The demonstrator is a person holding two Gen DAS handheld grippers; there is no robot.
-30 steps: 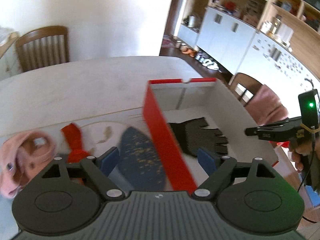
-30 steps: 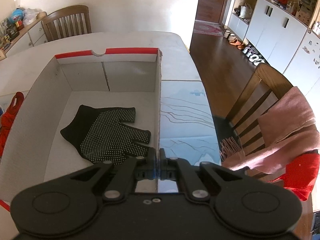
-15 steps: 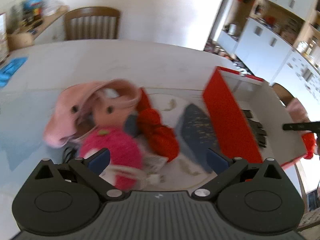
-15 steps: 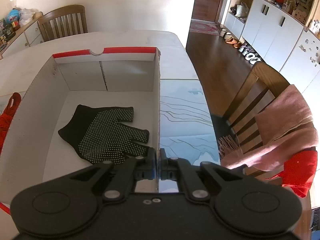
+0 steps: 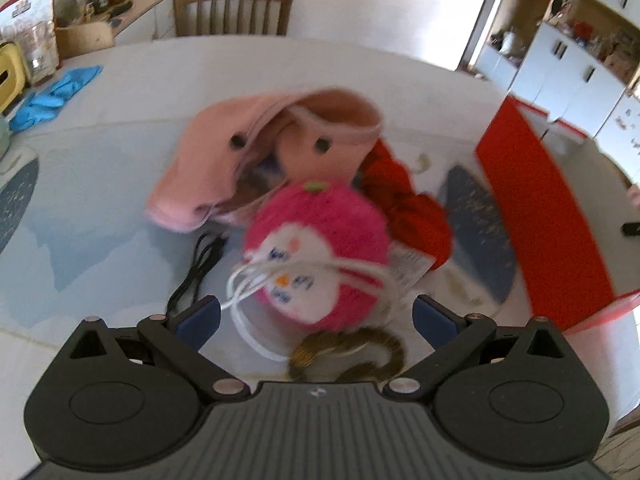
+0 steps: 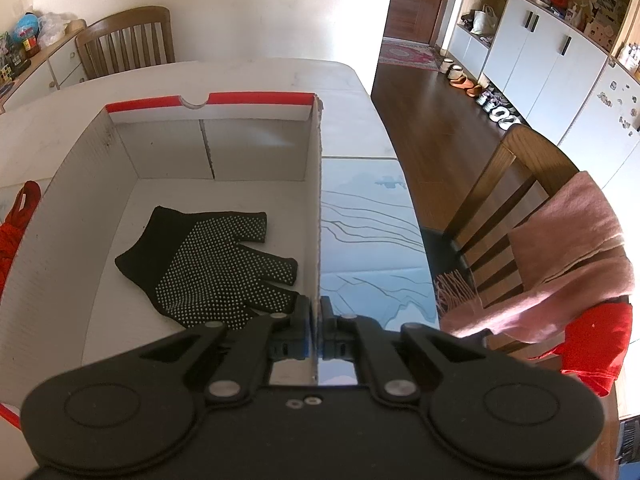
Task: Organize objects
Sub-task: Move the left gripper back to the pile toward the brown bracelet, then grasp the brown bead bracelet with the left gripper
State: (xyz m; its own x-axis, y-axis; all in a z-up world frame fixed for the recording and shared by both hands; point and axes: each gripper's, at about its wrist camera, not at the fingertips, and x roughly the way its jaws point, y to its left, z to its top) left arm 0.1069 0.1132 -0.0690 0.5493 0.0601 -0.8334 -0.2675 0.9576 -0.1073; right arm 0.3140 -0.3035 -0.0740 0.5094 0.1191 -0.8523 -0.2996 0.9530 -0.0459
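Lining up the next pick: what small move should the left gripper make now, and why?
Probably ease the left gripper down around the pink plush ball: its jaws stand wide open, the ball sits centred just ahead, ungripped. The right gripper already pinches the box wall.

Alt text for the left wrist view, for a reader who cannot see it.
The open left gripper hovers over a round pink plush toy draped with a white cord. Behind lie a pink garment and red cloth; the red-sided box stands right.

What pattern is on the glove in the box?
Black glove with small white grip dots, clearest in the right wrist view.
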